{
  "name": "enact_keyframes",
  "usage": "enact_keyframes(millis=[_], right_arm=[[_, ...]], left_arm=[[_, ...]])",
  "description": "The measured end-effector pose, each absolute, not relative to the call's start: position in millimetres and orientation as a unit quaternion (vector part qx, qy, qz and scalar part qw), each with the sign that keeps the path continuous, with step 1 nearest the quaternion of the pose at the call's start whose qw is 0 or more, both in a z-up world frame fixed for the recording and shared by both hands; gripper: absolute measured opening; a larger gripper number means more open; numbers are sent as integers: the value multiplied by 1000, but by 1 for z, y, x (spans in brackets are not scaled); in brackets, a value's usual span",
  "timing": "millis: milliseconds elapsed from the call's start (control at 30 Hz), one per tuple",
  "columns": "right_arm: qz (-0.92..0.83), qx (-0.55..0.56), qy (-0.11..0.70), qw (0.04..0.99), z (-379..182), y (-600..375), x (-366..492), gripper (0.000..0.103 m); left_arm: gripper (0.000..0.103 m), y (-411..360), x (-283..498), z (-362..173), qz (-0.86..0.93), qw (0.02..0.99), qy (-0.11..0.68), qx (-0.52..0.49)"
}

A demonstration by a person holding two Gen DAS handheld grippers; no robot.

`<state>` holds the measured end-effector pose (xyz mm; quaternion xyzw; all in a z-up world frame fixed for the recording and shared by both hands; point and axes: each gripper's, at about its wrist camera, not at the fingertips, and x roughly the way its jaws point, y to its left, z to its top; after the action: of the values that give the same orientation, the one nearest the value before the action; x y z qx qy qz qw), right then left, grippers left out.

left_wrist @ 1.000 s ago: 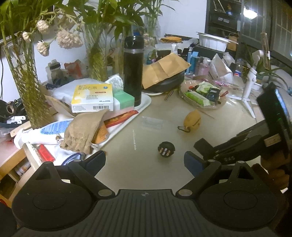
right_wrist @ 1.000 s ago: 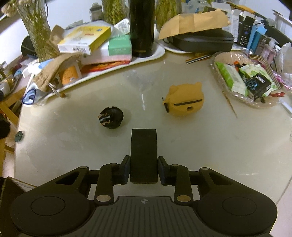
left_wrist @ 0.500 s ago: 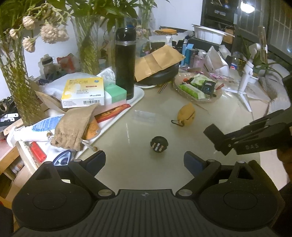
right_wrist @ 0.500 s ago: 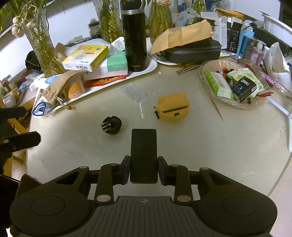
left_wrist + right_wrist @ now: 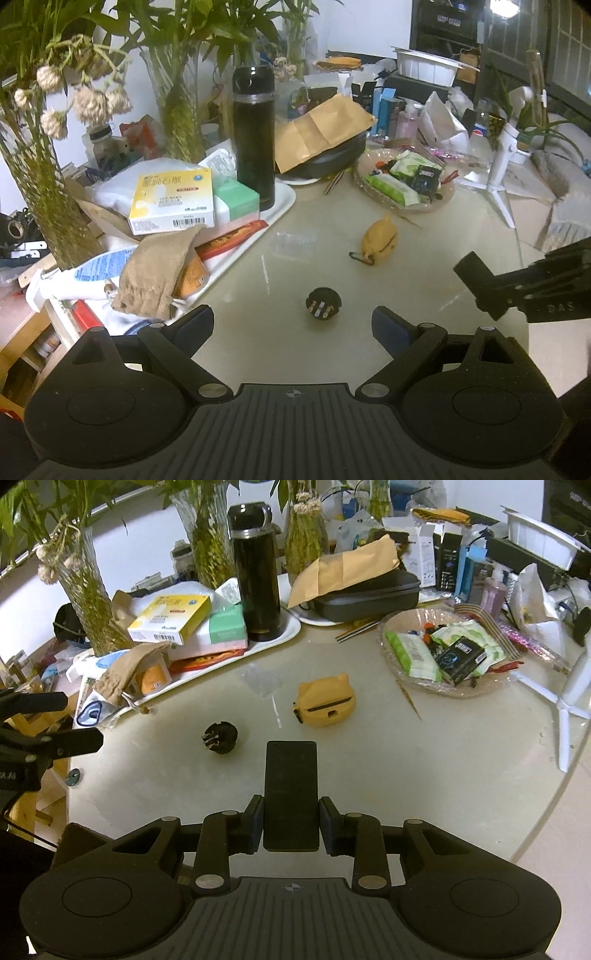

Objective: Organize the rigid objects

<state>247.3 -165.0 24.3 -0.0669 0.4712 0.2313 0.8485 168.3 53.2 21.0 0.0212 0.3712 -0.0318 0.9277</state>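
Right tool [image 5: 291, 825] clamps a flat black rectangular slab [image 5: 291, 794]; left tool [image 5: 293, 326] gapes empty, just behind a round black plug adapter [image 5: 323, 305] on the worktop [image 5: 295, 350].

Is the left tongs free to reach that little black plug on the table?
Probably yes. The left tongs are open and empty, the plug lies just ahead between the fingers, and only bare table surrounds it. The right tongs, shut on a phone, sit off to the side.

Both wrist views look down across the table [image 5: 258, 332], sharing the black plug [image 5: 220, 737].
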Motion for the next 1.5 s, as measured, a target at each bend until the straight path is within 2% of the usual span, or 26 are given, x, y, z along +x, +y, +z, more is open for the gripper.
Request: enact_keyframes(millis=[633, 1500], right_arm=[[233, -36, 450, 862, 48, -192, 224, 34], [226, -13, 459, 859, 30, -211, 220, 34]], left_arm=[[93, 46, 179, 10, -51, 920, 387, 29], [87, 32, 248, -35, -66, 887, 455, 50]])
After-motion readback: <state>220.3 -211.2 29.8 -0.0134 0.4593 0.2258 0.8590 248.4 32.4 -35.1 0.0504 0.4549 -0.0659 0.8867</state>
